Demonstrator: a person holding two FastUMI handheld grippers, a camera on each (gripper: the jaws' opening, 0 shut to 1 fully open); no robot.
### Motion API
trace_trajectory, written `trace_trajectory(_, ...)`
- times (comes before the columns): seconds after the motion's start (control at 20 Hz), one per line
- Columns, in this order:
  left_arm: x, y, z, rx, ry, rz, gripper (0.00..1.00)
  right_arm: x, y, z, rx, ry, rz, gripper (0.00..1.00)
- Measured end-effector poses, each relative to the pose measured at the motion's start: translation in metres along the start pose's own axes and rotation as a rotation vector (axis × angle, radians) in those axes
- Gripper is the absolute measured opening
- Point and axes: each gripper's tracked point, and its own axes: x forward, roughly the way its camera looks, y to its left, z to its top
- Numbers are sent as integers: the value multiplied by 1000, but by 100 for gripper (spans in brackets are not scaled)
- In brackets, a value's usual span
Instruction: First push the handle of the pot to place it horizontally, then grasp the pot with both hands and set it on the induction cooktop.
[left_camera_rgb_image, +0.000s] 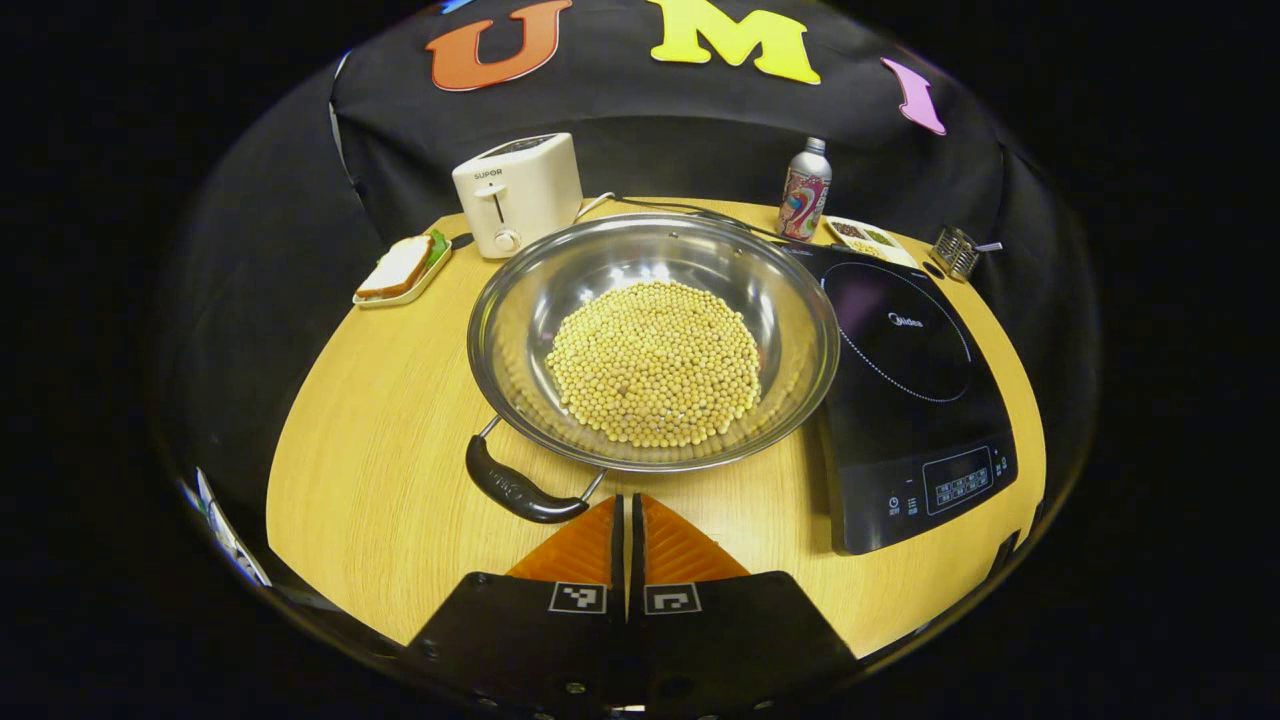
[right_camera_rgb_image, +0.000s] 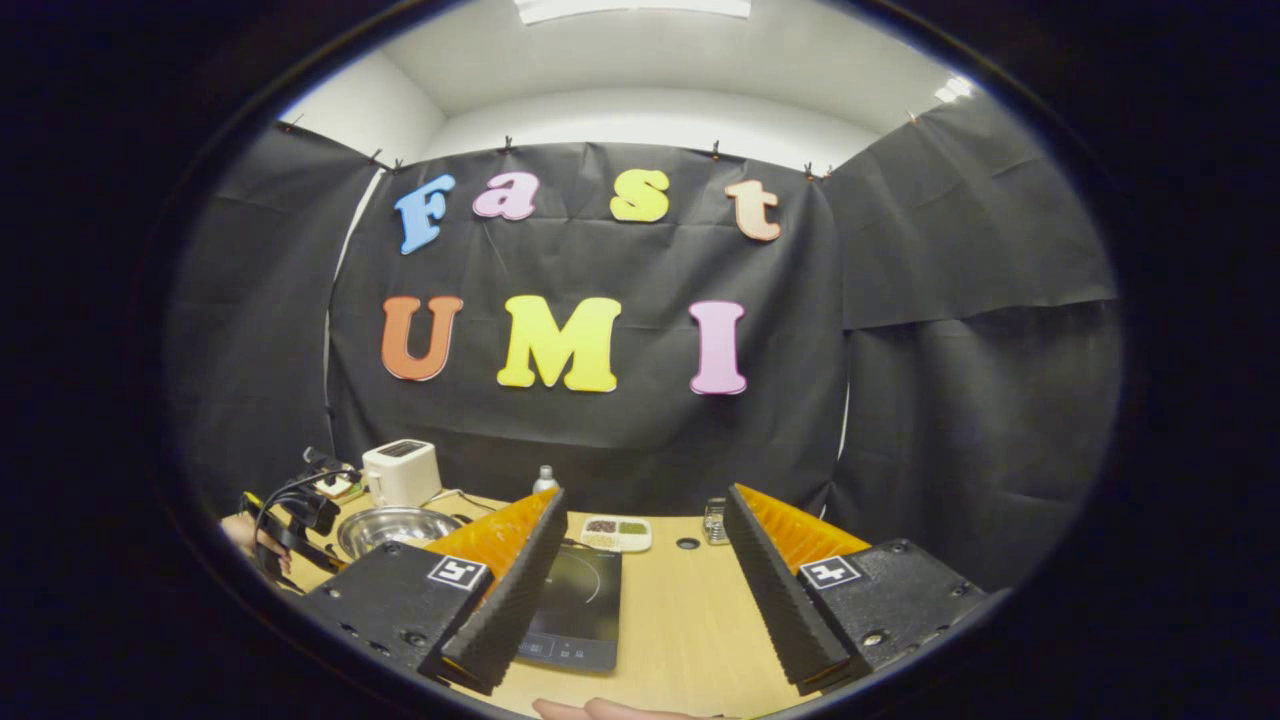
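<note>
Looking centre frame in the left gripper view, we see the pot (left_camera_rgb_image: 652, 340) of beans beside the induction cooktop (left_camera_rgb_image: 912, 390), our left gripper (left_camera_rgb_image: 627, 530) pressed together near its handle (left_camera_rgb_image: 520, 488); our right gripper (right_camera_rgb_image: 640, 570) spread.

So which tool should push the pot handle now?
Left. The left tool, shut, sits right beside the pot handle; the right tool is open, raised and farther off by the induction cooktop.
</note>
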Motion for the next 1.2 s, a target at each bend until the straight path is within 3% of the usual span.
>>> trace_trajectory(0.05,2,4,-2,-7,6,6,11,4,-2,1,3,-1,3,96)
trace_trajectory(0.15,0,4,-2,-24,7,-4,10,12,-5,6,11,-1,1,98)
trace_trajectory(0.2,1,6,-3,-40,9,-4,0,16,-7,8,13,-3,-1,96)
trace_trajectory(0.25,2,10,-3,-54,11,0,10,19,-9,11,18,-5,-8,96)
trace_trajectory(0.4,5,22,1,-97,3,21,11,26,-15,18,41,-8,-25,96)
trace_trajectory(0.45,6,26,-1,-102,5,33,11,29,-17,21,54,-15,-27,96)
trace_trajectory(0.5,7,30,-3,-103,8,42,0,31,-18,23,64,-17,-27,98)
trace_trajectory(0.55,7,34,-1,-104,8,45,10,33,-15,23,68,-16,-20,96)
trace_trajectory(0.6,8,35,0,-109,6,47,11,36,-13,24,65,-14,-14,96)
trace_trajectory(0.65,10,38,1,-114,5,49,0,39,-13,24,61,-15,-13,96)
trace_trajectory(0.8,14,50,4,-123,9,66,0,52,-4,24,38,-5,5,96)
trace_trajectory(0.85,17,56,6,-124,8,74,10,56,-1,23,33,-4,13,98)
trace_trajectory(0.9,20,59,7,-130,10,77,0,60,1,24,37,-3,17,98)
trace_trajectory(1.1,28,80,17,-157,26,92,0,71,5,16,60,7,25,96)
trace_trajectory(1.15,32,83,21,-156,27,100,11,76,2,16,67,5,14,98)
trace_trajectory(1.2,34,85,23,-159,28,105,0,80,0,14,71,6,1,98)
